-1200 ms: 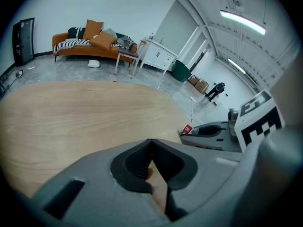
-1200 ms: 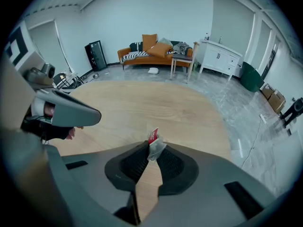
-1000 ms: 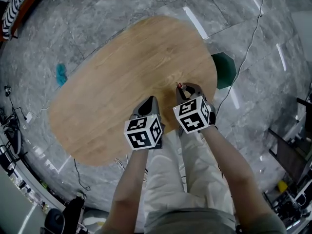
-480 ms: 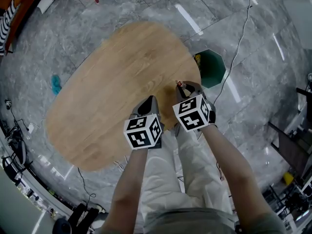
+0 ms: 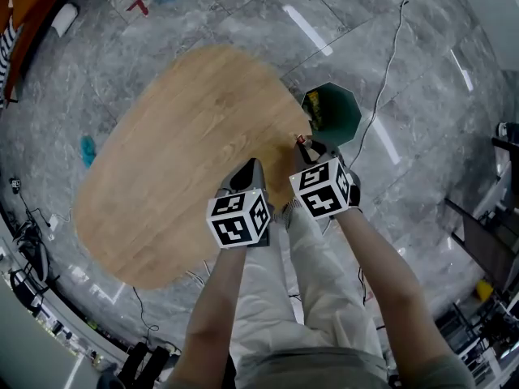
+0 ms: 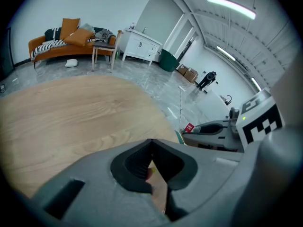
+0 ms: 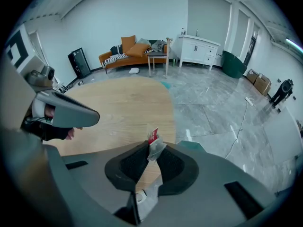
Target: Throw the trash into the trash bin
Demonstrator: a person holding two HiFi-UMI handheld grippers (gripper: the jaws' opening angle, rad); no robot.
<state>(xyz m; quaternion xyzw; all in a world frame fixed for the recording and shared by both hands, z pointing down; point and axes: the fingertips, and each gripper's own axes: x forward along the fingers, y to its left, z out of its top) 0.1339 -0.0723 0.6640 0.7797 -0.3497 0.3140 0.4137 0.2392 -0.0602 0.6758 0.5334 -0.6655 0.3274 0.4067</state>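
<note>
1. Head view: the two hand-held grippers sat side by side at centre frame. The left hand-held gripper was over the near edge of the oval wooden bench, and the right hand-held gripper was just to its right.
2. In the left gripper view, the left hand-held gripper's jaws met tip to tip with nothing between them.
3. The right hand-held gripper's jaws were almost closed, pinching the trash. It was a crumpled clear wrapper whose red end stuck out past the jaw tips.
4. The trash was held at centre frame, over the bench's right edge and just lower left of the bin.
5. The bin, green and eight-sided, stood open on the grey floor upper right of centre, close beside the bench's edge. Something yellowish lay inside by its left wall.
6. A cable ran across the floor from the top edge down past the bin's right side.
7. In the right gripper view, an orange sofa stood against the far wall at upper centre.
</note>
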